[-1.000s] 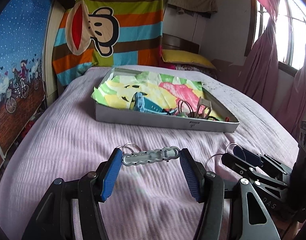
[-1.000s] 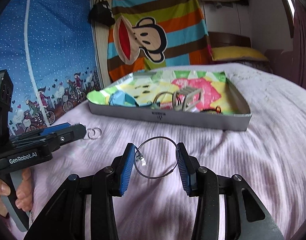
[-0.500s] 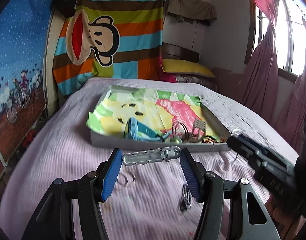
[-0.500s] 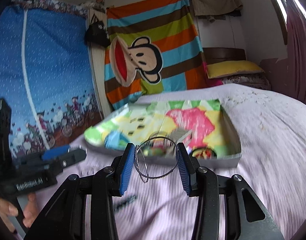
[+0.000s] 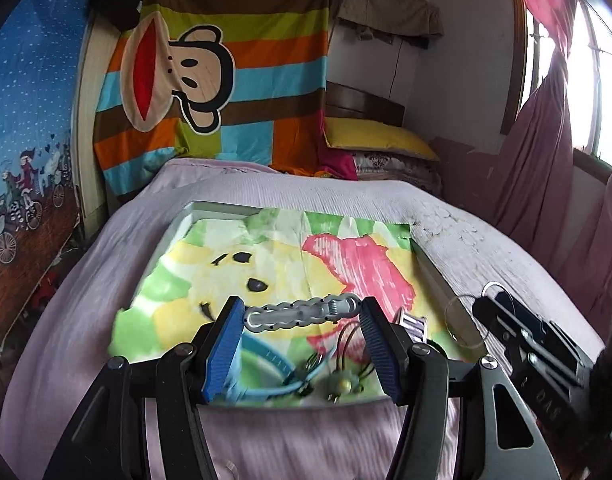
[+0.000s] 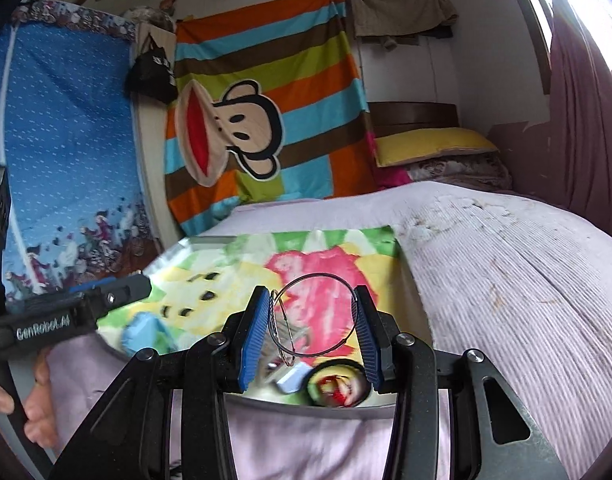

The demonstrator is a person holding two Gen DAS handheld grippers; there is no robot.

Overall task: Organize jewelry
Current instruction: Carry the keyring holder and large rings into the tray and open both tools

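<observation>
Left gripper [image 5: 302, 316], blue-padded black 2-finger tool, jaws spread roughly halfway and clamped on a silver scalloped metal hair clip [image 5: 302, 313] held crosswise between the pads, spring end toward 3 o'clock. It hangs over the near half of a shallow grey cardboard tray [image 5: 430, 272] lined with bright cartoon-print paper [image 5: 266, 256].

Right gripper [image 6: 312, 322], same build, jaws about half open, pinching a thin wire hoop bracelet [image 6: 318, 314]; a 2nd loop of it sags at 7 o'clock. It too sits above the tray's near edge.

In the tray at 6 o'clock of the left view: light blue strap [image 5: 266, 360], dark thin hoops [image 5: 348, 336], pale green bead piece [image 5: 342, 386], all blurred. Tray rests on a lilac ribbed bedspread [image 6: 506, 272]. Person's hand [image 6: 34, 400] grips the left tool's handle at 9 o'clock in the right view.
</observation>
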